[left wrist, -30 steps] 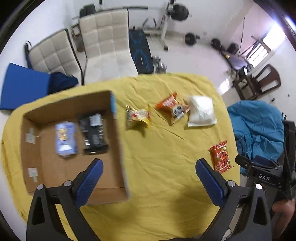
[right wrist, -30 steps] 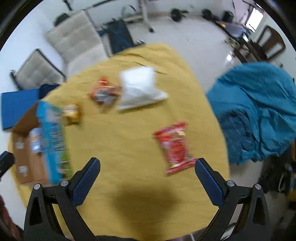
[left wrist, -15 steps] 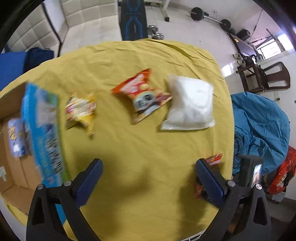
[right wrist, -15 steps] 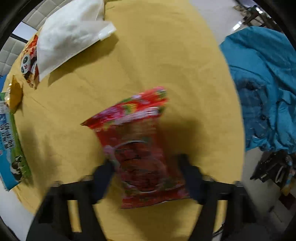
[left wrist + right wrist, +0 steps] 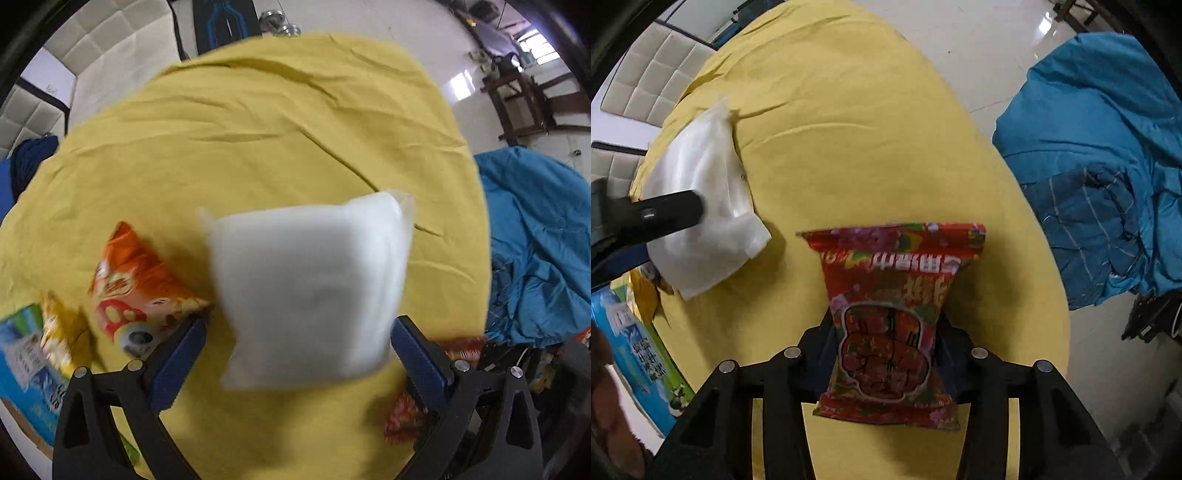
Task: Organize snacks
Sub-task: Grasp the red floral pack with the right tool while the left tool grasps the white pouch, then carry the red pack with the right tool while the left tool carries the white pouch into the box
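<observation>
On the yellow tablecloth (image 5: 258, 147) lies a white packet (image 5: 310, 288), and my left gripper (image 5: 297, 354) stands open around its near end, blue pads either side. An orange snack bag (image 5: 136, 291) and a small yellow bag (image 5: 59, 339) lie to its left. In the right wrist view my right gripper (image 5: 886, 347) is shut on a red snack packet (image 5: 890, 314), holding it by its lower half. The white packet (image 5: 701, 221) shows there at the left, with the left gripper's finger (image 5: 661, 214) over it.
The blue printed flap of the cardboard box (image 5: 26, 373) sits at the table's left edge, also visible as box flap (image 5: 639, 347). A teal blanket heap (image 5: 1100, 166) lies right of the table. White padded chairs (image 5: 110, 66) stand behind it.
My left gripper swung right from the box and dropped down around the white packet. My right gripper came down on the red packet and shut on it.
</observation>
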